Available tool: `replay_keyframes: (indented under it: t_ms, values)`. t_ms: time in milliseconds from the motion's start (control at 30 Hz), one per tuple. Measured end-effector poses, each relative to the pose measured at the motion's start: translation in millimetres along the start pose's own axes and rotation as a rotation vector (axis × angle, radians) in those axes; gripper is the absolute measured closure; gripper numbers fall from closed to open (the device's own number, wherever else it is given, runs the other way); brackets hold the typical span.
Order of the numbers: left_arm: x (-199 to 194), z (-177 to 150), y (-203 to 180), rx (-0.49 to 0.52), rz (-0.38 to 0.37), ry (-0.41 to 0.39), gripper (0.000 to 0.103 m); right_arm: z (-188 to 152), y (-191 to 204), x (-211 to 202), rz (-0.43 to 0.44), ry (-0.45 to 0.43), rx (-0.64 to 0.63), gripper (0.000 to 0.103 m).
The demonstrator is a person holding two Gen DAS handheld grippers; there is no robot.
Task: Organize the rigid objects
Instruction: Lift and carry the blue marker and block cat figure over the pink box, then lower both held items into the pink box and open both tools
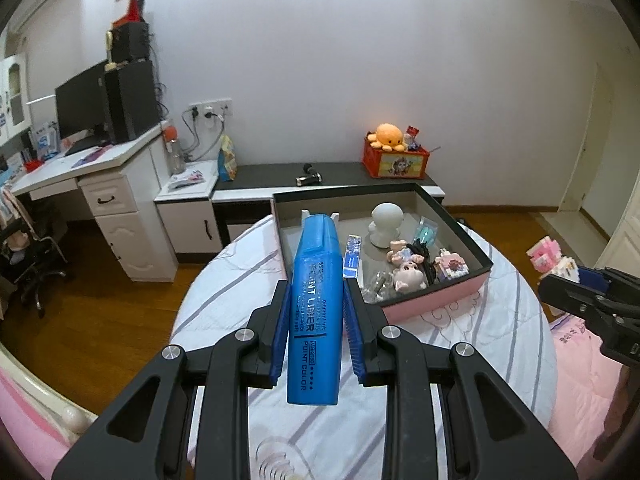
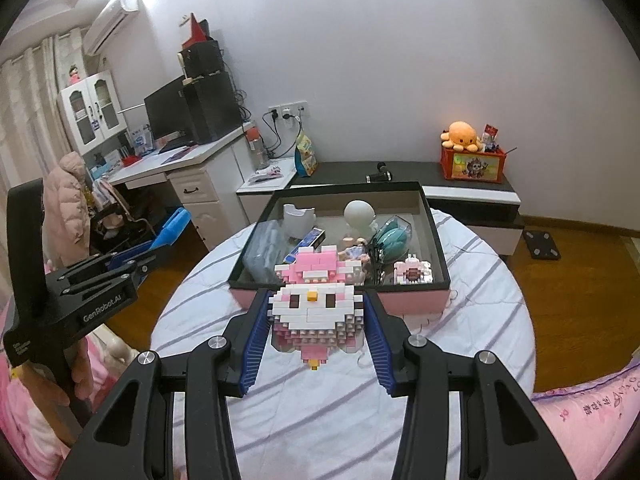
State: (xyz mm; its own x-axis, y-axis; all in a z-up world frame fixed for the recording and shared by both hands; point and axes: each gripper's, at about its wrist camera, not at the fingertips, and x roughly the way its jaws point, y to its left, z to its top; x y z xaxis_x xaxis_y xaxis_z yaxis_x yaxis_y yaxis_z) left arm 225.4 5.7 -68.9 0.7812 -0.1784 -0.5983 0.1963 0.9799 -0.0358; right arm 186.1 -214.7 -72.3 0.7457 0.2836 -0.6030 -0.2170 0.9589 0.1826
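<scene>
Because both toys are headed for the open box [image 2: 404, 303] on the bed's far side, the left gripper [image 1: 316, 304] clamps a blue marker [image 1: 316, 308] lengthwise, while the right gripper [image 2: 316, 320] squeezes a pink block figure [image 2: 316, 312], both hovering just short of the box's near wall.

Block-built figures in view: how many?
2. One pink-and-white block figure is clamped in the right gripper above the bed; a smaller block figure sits in the box, near-right corner. Clutter may hide others.
</scene>
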Motion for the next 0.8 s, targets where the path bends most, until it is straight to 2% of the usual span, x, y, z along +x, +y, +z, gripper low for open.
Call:
replay_keyframes:
  t_ms: [233, 467, 733, 767, 800]
  values:
    - [72.6, 26.0, -5.3, 0.029, -0.022, 0.089, 0.077, 28.5, -26.4, 69.2, 0.004, 0.075, 0.026, 0.056]
    - [131.0, 37.4, -14.4, 0.039, -0.059, 0.194, 0.077, 42.9, -49.3, 137.7, 0.017, 0.198, 0.045, 0.056]
    - [149.5, 40.8, -25.5, 0.072, -0.042, 0.221, 0.075, 47.3, -59.8, 155.7, 0.029, 0.222, 0.049, 0.055]
    - [150.1, 39.8, -26.1, 0.076, -0.026, 0.221, 0.075, 47.0, -60.4, 156.2, 0.03, 0.226, 0.054, 0.054]
    - [150.9, 40.6, -24.9, 0.077, -0.018, 0.223, 0.075, 46.7, -61.0, 156.0, 0.029, 0.227, 0.059, 0.048]
